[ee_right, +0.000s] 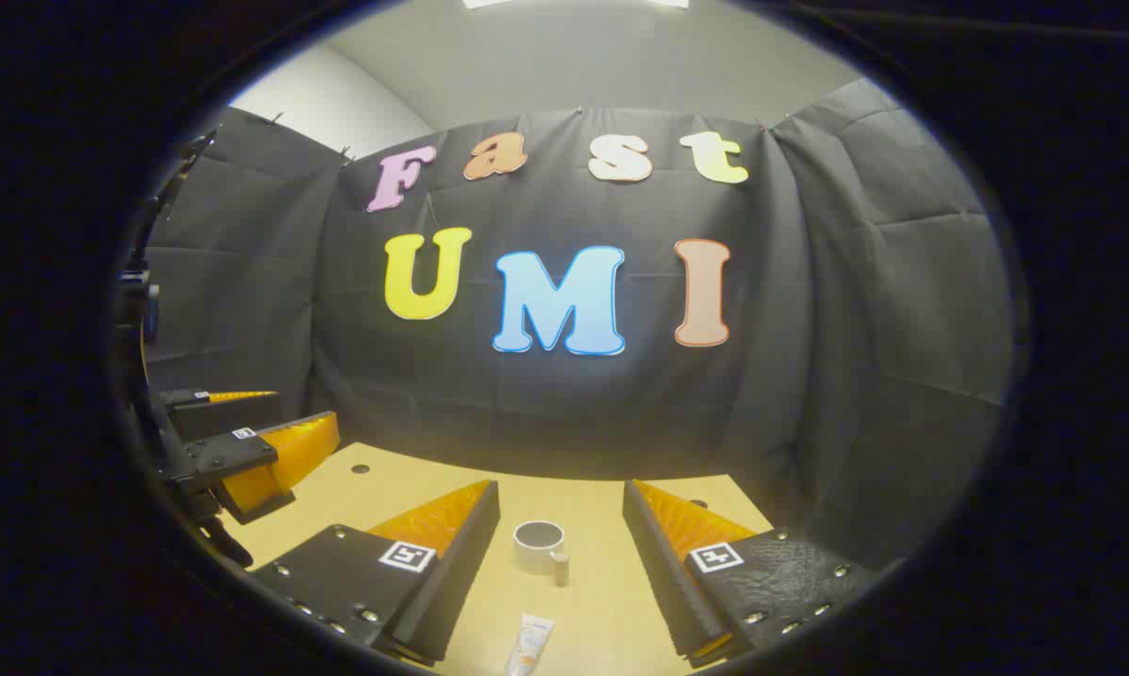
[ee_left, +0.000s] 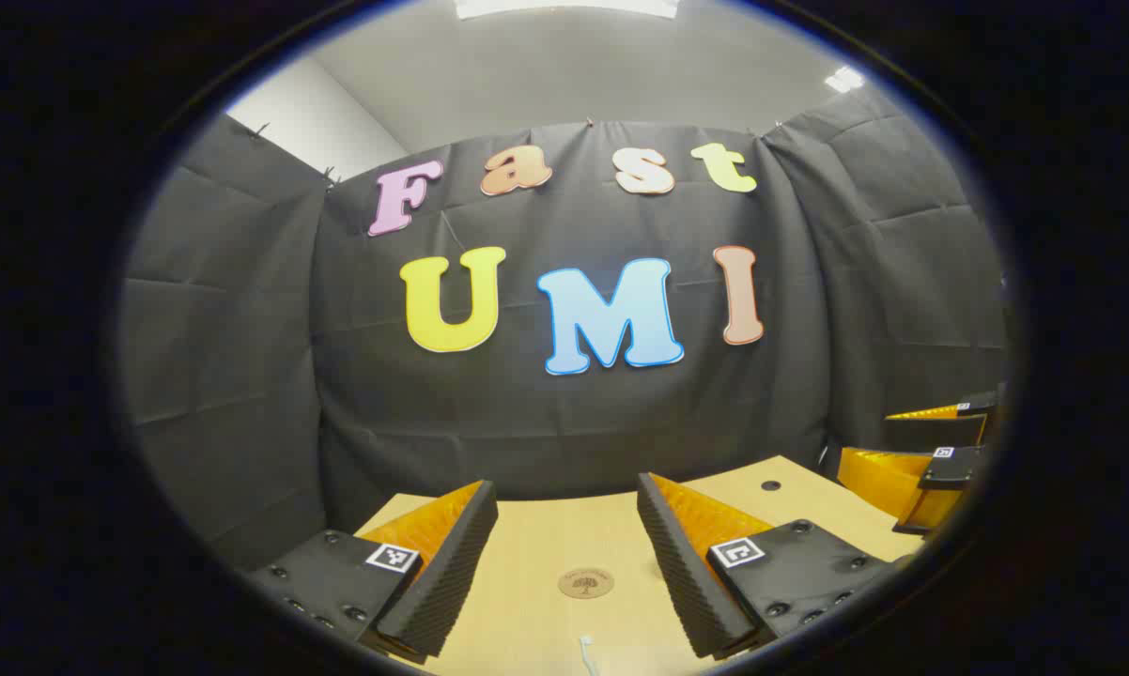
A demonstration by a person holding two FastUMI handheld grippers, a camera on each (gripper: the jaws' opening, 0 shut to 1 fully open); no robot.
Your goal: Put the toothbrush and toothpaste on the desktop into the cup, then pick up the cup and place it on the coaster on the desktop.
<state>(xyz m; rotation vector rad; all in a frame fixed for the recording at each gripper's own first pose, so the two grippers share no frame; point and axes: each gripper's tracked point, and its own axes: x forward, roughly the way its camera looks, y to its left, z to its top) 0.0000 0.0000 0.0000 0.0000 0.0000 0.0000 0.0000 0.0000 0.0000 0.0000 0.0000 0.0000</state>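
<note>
Between the parted fingers of the right gripper (ee_right: 561, 545), cup (ee_right: 538, 545) and toothpaste (ee_right: 531, 645) rest on the counter (ee_right: 611, 601). The left gripper (ee_left: 567, 554), likewise released, frames the coaster (ee_left: 585, 583).

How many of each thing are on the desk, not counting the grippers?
Cup: 1
Toothpaste tube: 1
Coaster: 1
Toothbrush, only its tip visible: 1
Total: 4
</note>
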